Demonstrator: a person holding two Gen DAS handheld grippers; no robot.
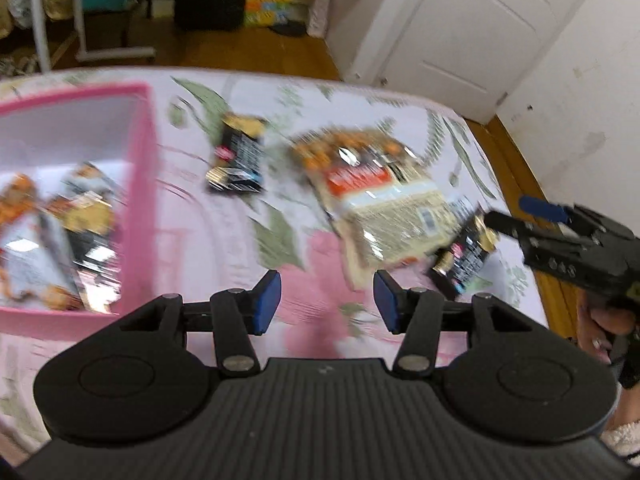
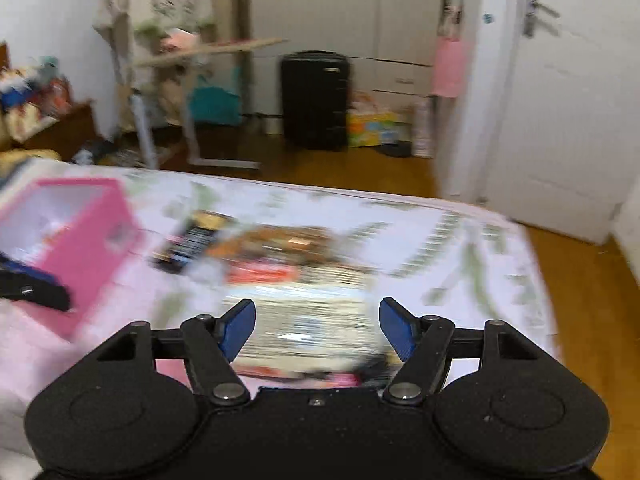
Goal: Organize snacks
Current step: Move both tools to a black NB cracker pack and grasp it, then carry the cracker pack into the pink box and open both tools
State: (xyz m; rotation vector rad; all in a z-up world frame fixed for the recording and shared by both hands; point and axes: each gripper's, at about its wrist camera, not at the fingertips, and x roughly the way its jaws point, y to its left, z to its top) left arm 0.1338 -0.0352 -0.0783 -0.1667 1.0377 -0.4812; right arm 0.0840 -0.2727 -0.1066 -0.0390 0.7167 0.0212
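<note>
A pink box (image 1: 140,200) stands on the bed at the left with several snack packets inside it. On the floral sheet lie a small black packet (image 1: 238,160), a large orange and beige snack bag (image 1: 380,208) and a second small black packet (image 1: 466,256). My left gripper (image 1: 326,300) is open over the bare sheet, between the box and the large bag, with nothing between its blue pads. My right gripper (image 2: 318,328) is open above the large bag (image 2: 304,300) and grips nothing. In the left wrist view the right gripper (image 1: 516,214) hangs just beyond the second black packet. The views are blurred.
The bed's far edge (image 2: 360,196) drops to a wooden floor (image 2: 580,280). Beyond it are a black suitcase (image 2: 314,100), a white door (image 2: 560,120), a clothes rack (image 2: 192,80) and a colourful box (image 2: 376,128). A hand (image 1: 612,320) holds the right gripper.
</note>
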